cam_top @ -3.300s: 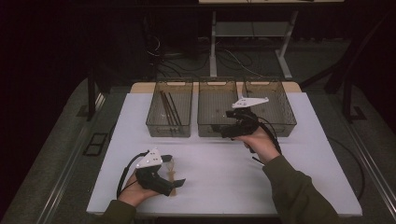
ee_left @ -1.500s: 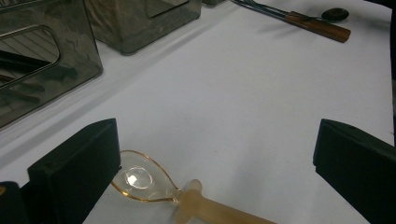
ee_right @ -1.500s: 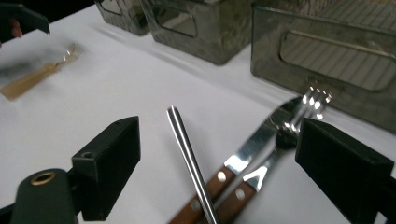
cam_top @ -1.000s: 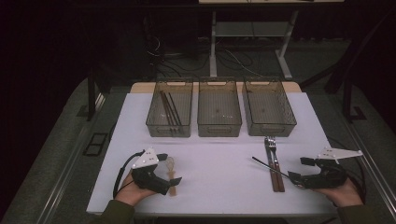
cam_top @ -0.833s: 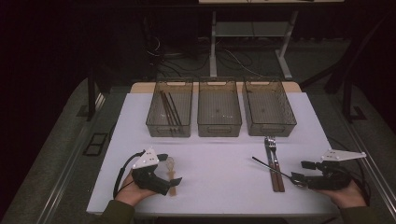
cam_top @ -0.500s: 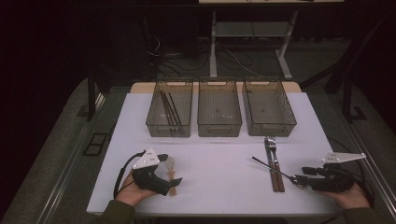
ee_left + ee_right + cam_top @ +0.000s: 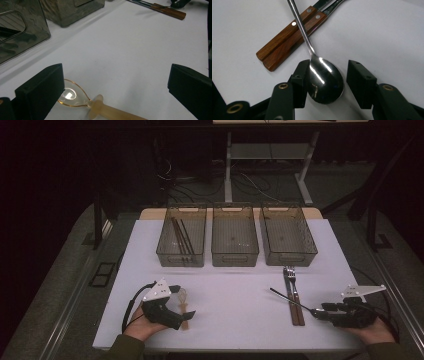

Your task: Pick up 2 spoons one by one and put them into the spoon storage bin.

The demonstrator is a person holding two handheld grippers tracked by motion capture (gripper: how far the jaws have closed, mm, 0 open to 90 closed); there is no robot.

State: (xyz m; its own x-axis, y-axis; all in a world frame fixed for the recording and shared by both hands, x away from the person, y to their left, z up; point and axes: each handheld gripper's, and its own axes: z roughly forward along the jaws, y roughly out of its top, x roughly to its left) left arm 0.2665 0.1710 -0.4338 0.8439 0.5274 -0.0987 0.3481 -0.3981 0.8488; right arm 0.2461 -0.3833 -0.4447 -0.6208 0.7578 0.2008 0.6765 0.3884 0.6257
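While the right gripper (image 7: 318, 311) lies low at the table's (image 7: 235, 290) near right edge in the high view, its tips sit at the bowl end of a steel spoon (image 7: 292, 301) whose handle slants up-left across two wooden-handled pieces (image 7: 294, 297). Three bins (image 7: 235, 240) stand in a row at the far side; the left one holds dark sticks, the other two look empty. The left gripper (image 7: 187, 314) rests at the near left over an amber spoon (image 7: 183, 301).

In the left gripper view, the jaws stand wide apart, gripping nothing. The amber spoon's (image 7: 75, 96) bowl lies just beside the left-hand jaw, its handle running toward the bottom edge.

In the right gripper view, the jaws have just been closing and now stand half-spread around the steel spoon's (image 7: 325, 81) bowl. The left-hand pad touches or nearly touches the bowl's rim, while the other stands clear of it; no pinch is made yet. The handle crosses over the wooden handles (image 7: 287, 42).

The likely trouble lies in that rounded, polished bowl: pads closing on its curved edge may squeeze it out, or tip it flat. A lift could also drag the handle across the wooden ones and shift them.
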